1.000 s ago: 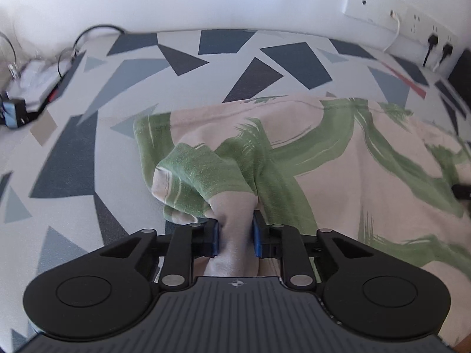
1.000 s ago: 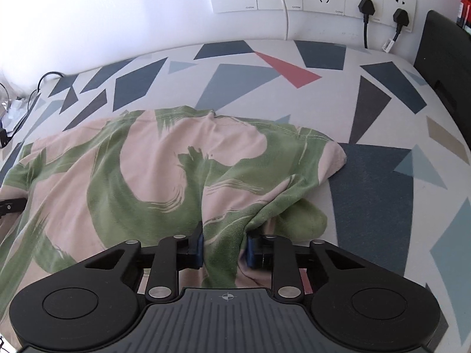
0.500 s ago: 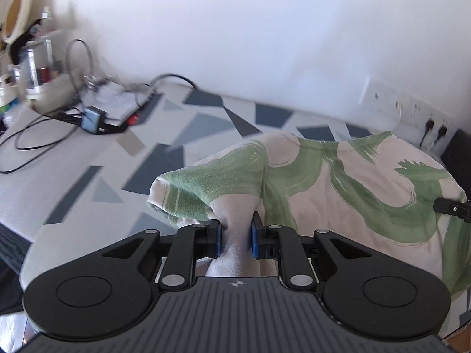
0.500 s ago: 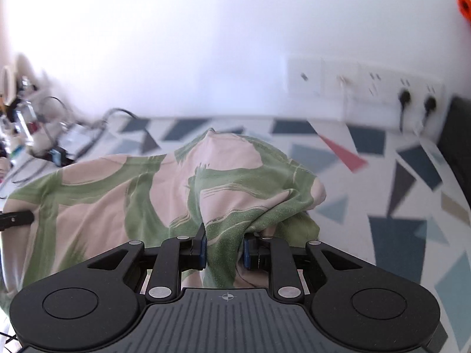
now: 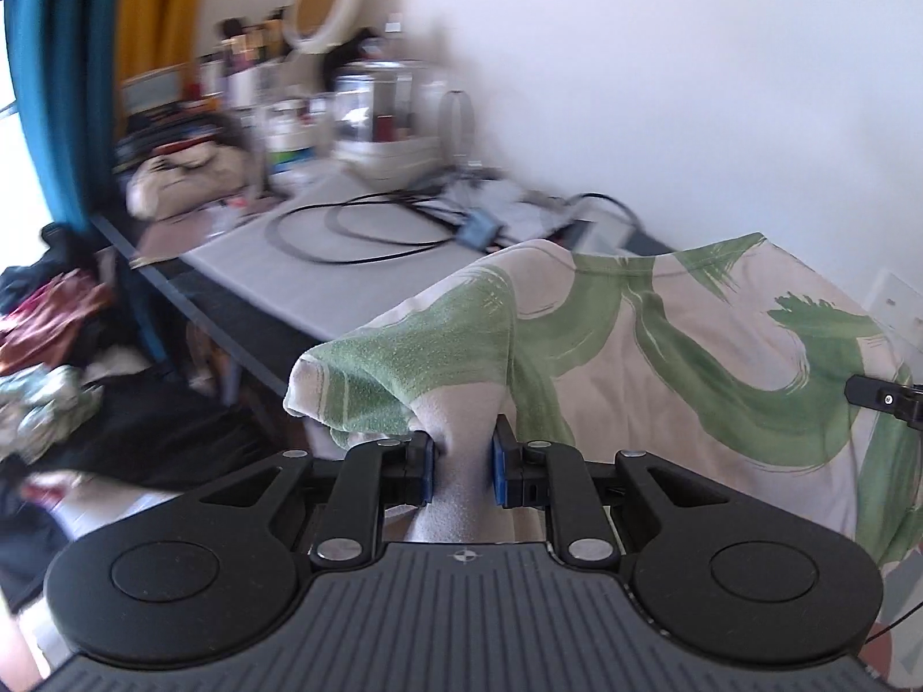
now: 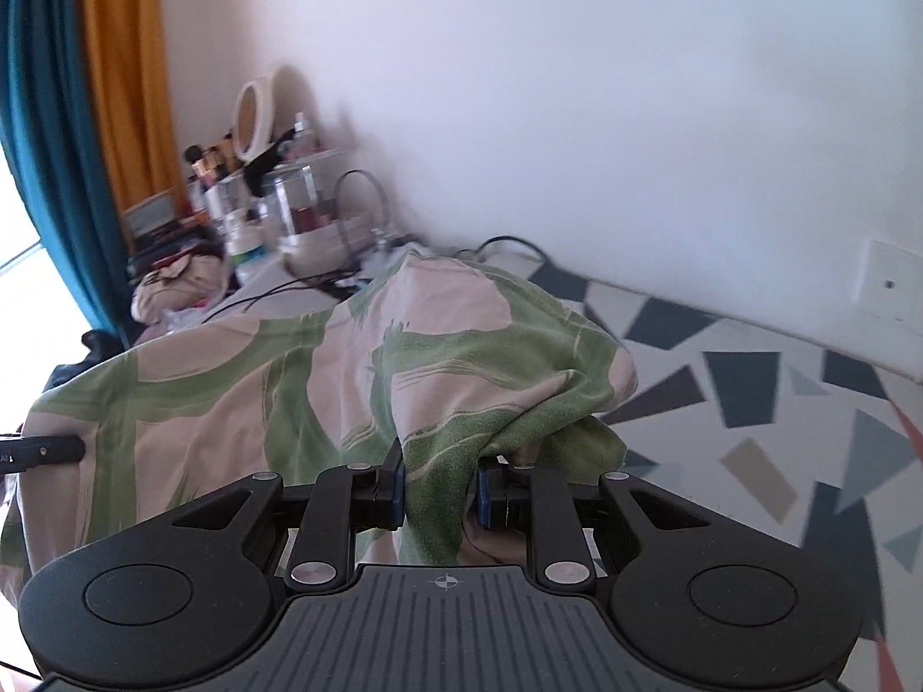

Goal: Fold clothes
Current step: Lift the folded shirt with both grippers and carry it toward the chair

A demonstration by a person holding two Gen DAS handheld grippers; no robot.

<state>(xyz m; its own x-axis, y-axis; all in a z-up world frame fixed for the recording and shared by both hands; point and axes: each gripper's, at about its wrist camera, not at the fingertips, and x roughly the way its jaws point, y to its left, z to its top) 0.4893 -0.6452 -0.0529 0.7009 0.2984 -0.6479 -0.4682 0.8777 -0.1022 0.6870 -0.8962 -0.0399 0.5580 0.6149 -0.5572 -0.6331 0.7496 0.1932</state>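
A pale pink garment with broad green brush strokes (image 5: 663,346) hangs lifted in the air, stretched between both grippers. My left gripper (image 5: 461,467) is shut on a bunched corner of it, the cloth pinched between the blue pads. My right gripper (image 6: 439,484) is shut on the opposite bunched corner of the same garment (image 6: 323,380). The tip of the right gripper (image 5: 882,398) shows at the right edge of the left wrist view; the tip of the left gripper (image 6: 40,450) shows at the left edge of the right wrist view.
The table with a geometric patterned cover (image 6: 750,380) lies below on the right. A grey desk (image 5: 300,265) carries black cables, jars, a round mirror (image 5: 323,6) and a beige bag. Clothes are piled on the floor (image 5: 52,346) at left, beside teal and yellow curtains (image 6: 69,115).
Both grippers have risen and swung left, lifting the garment off the patterned table. The views now face the cluttered desk and curtains. Both grips stay the same.
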